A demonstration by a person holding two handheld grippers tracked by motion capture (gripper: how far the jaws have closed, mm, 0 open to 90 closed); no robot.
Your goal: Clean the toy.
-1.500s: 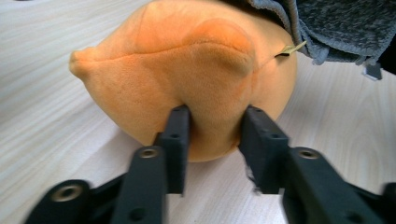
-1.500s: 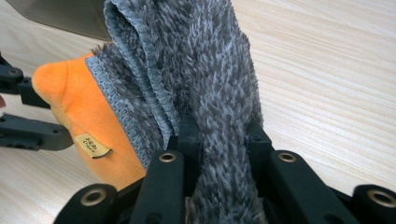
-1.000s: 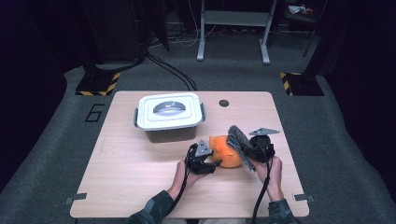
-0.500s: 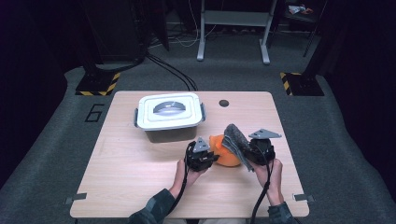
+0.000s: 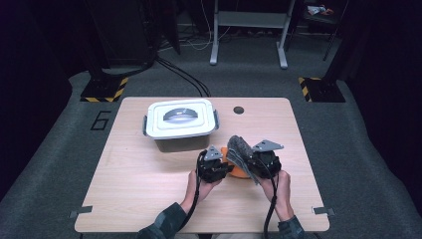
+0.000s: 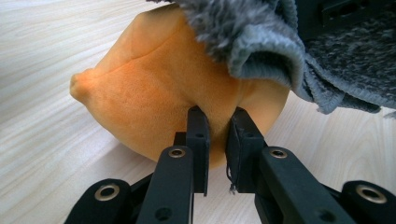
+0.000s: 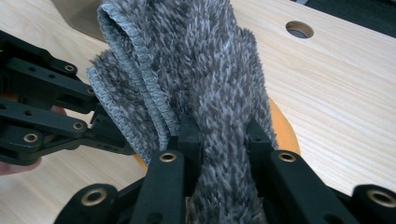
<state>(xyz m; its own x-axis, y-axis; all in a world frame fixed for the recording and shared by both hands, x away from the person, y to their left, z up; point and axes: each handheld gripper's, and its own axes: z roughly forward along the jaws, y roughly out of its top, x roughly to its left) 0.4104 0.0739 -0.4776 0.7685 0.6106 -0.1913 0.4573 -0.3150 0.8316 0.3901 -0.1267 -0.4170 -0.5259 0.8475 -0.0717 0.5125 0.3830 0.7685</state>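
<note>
An orange soft lump (image 6: 149, 93) lies on the wooden table (image 5: 139, 184), near its front middle. My left gripper (image 6: 217, 126) is shut on it, pinching a fold of its orange fabric between the pads. A grey fuzzy cloth (image 7: 196, 60) drapes over the top of the orange lump (image 5: 240, 173). My right gripper (image 7: 219, 130) is shut on this cloth, which runs up between its jaws. In the high view the left gripper (image 5: 222, 167) and the right gripper (image 5: 255, 162) face each other across the lump, with the grey cloth (image 5: 241, 149) standing up between them.
A grey box with a white clip-on lid (image 5: 180, 122) stands behind the grippers, left of centre. A round hole (image 5: 238, 110) is in the table near its far edge. Bare wood lies to the left and front left.
The right gripper and the grey cloth have shifted a little to the left, closer to the left gripper. The left hand has stayed put at the orange lump.
</note>
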